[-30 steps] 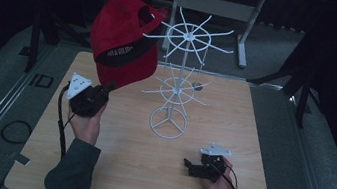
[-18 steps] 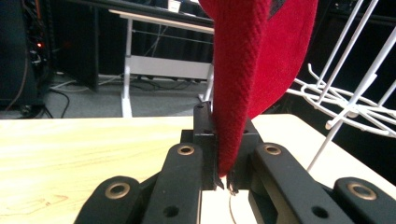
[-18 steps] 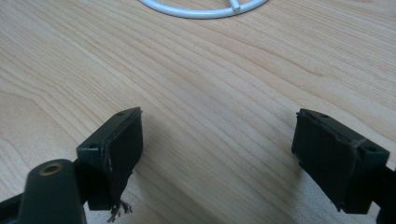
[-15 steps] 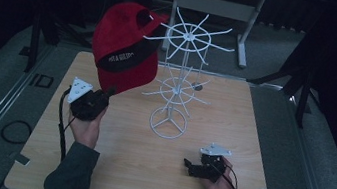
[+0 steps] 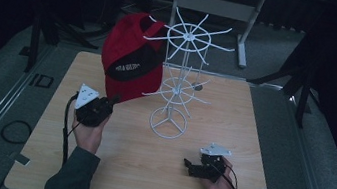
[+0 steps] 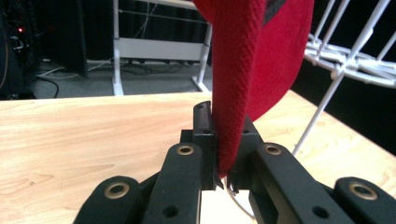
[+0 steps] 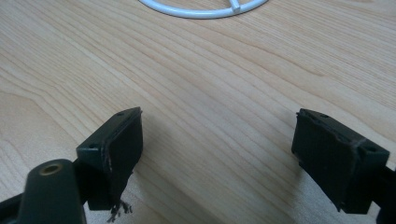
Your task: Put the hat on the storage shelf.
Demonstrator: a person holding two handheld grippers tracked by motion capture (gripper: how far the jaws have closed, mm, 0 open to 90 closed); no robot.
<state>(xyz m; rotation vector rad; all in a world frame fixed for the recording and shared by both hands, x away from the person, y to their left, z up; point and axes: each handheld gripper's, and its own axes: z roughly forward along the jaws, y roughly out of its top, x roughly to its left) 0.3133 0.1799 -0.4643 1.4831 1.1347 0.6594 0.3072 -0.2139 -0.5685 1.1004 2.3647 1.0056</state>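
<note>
While both hands sit low on the worktop (image 5: 251, 137), status per item:

left tongs: (image 5: 114, 100) clamped on the lower edge of the red cap (image 5: 134, 59); in the left gripper view the tongs (image 6: 223, 154) pinch a fold of the red cloth (image 6: 243, 70) between the two jaws, cloth rising straight up from the grip.

left hand: (image 5: 88, 130) wrapped round the gripper body at about 9 o'clock from the rack base, grey three-cornered plate (image 5: 87, 94) on top, black cable (image 5: 68, 130) trailing back along the sleeve.

cap: held up off the worktop, hanging against the 10 o'clock side of the white wire rack (image 5: 178, 83); its top lies against the upper ring of prongs, black front panel with white lettering faces the camera; whether it is hooked on a prong, cannot tell.

rack: upright near worktop centre, round wire base (image 5: 168, 123) flat on the wood, two tiers of radiating prongs.

right tongs: (image 5: 187, 165) spread wide, nothing between them; right gripper view shows the jaws well apart over bare wood, tongs (image 7: 217, 154) pointing at the rack base ring (image 7: 205, 9).

right hand: (image 5: 215, 175) at about 5 o'clock from the rack base, resting on or just above the worktop, well apart from the rack.
</note>
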